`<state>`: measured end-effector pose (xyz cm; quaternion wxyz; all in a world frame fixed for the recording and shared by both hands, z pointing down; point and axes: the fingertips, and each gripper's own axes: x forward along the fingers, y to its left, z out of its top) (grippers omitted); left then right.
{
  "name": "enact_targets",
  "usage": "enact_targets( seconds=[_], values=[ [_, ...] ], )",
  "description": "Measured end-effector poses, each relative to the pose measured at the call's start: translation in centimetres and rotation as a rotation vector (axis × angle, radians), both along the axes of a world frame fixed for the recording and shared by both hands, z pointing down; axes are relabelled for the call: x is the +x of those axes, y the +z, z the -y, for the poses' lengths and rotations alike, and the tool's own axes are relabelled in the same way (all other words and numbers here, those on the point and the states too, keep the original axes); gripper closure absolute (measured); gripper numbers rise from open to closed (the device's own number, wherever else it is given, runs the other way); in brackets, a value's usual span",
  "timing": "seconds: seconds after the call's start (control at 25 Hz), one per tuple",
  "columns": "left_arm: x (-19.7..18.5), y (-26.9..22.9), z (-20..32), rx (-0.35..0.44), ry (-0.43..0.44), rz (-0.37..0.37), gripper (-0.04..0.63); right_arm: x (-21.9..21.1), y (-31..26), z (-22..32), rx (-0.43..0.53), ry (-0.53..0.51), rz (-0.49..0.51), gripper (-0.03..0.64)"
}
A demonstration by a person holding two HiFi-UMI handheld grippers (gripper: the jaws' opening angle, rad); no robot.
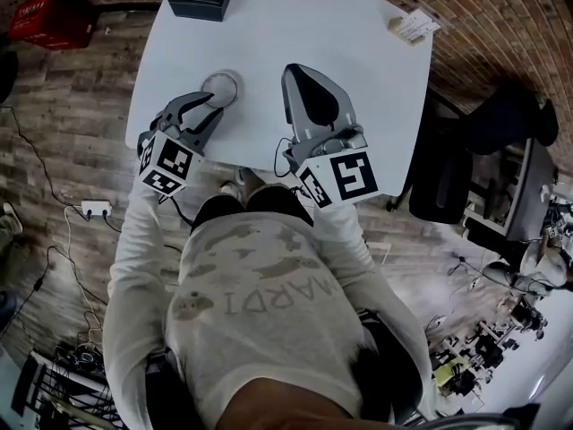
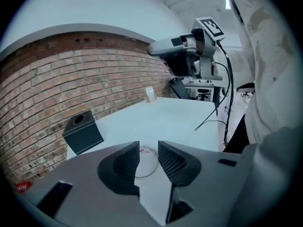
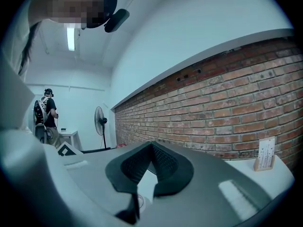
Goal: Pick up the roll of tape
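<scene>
- One roll of tape, flat on the table, not yet lifted.
- Left gripper: jaws apart, roll just beyond them, ungripped.
- Right gripper: jaws together, empty.
- Remaining: close, lift.

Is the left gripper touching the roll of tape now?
Cannot tell. In the left gripper view the left gripper is open, the roll of tape partly behind one jaw; the head view shows only overlap.
</scene>
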<state>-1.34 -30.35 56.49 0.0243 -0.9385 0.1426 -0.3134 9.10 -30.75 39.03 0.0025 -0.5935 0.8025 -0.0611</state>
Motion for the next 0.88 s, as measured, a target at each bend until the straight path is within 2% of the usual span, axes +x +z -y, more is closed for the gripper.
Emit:
enact_targets(
  seconds=[0.2,0.36,0.72,0.88],
  values=[
    [1.0,3.8,-0.6,-0.048,0.098,0.122,0.455,0.7,1.0,0.9,-0.021,0.001,0.002,0.606],
    [1.4,5.9,-0.8,-0.055,0.145,0.198,0.440,1.1,1.7,1.4,-0.035,0.000,0.002,0.606],
    [2.1,8.9,-0.6,-0.094,0.203,0.309,0.441,2.0,2.6,2.2,-0.054,0.004,0.004,0.606],
    [2.3,9.5,-0.2,-0.114,0.192,0.327,0.471,2.4,2.9,2.5,-0.060,0.005,0.004,0.606]
  ],
)
